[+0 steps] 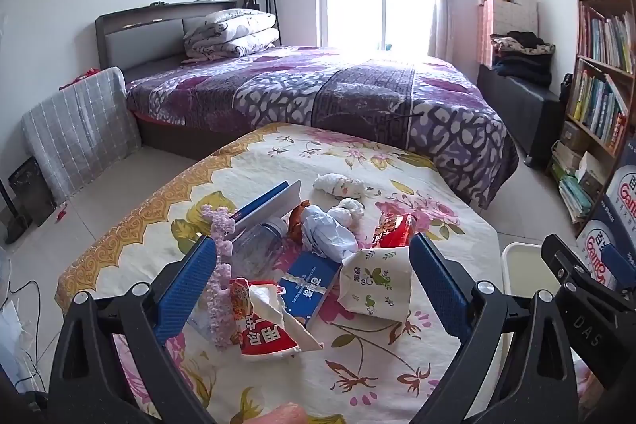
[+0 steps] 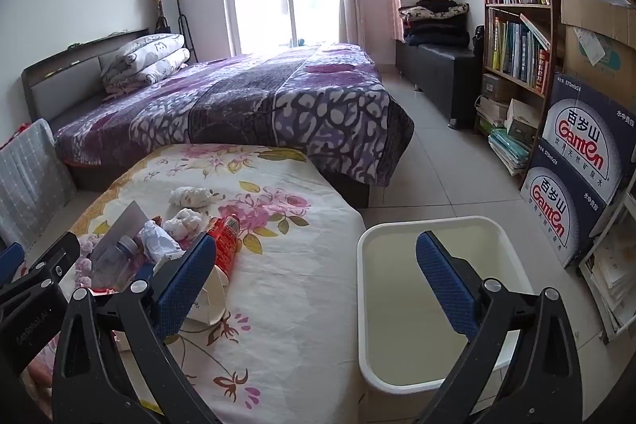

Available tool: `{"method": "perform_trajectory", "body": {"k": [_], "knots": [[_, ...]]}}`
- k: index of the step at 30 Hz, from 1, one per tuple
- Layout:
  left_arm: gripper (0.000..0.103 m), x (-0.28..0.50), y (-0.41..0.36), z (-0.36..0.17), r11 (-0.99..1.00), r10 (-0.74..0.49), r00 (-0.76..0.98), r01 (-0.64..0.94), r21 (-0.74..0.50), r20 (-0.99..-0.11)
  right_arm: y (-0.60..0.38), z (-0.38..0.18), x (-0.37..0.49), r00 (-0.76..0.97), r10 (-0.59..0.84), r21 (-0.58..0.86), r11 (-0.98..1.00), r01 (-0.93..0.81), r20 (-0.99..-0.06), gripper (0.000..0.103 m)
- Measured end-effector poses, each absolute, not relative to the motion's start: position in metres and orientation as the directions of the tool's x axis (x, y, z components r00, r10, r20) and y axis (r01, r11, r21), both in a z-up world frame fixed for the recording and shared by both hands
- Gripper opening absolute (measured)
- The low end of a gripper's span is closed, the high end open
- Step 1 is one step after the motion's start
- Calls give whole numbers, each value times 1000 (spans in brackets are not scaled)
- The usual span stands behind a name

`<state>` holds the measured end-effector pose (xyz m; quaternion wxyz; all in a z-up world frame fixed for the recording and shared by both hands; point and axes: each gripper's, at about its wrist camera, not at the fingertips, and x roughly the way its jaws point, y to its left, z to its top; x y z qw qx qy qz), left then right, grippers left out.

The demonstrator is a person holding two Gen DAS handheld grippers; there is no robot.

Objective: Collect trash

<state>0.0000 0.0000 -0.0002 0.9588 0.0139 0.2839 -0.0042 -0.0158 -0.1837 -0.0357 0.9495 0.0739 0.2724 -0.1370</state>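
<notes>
A pile of trash lies on the floral-cloth table (image 1: pixel 278 376): a red and white snack wrapper (image 1: pixel 264 334), a blue flat box (image 1: pixel 312 285), a cream leaf-print pack (image 1: pixel 375 285), a red snack bag (image 1: pixel 393 231), a clear plastic bottle (image 1: pixel 260 243), crumpled blue-white paper (image 1: pixel 328 231) and white tissue wads (image 1: pixel 338 185). My left gripper (image 1: pixel 312 285) is open just above the pile, empty. My right gripper (image 2: pixel 316 279) is open and empty, over the table's right edge and the white bin (image 2: pixel 437 308) on the floor.
A pink knitted strip (image 1: pixel 220 277) and a blue-white booklet (image 1: pixel 266 205) lie in the pile. A purple bed (image 2: pixel 238 106) stands behind the table. A bookshelf (image 2: pixel 516 6) and stacked Ganten boxes (image 2: pixel 576 161) line the right wall.
</notes>
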Motion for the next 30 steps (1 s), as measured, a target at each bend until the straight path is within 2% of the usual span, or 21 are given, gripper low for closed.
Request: {"method": "perform_trajectory", "body": {"k": [30], "knots": [[95,0,0,-2,1000,-1,840,16,22,-542,-183,-39,-26,808,-219,72,949,306,-548,96]]}}
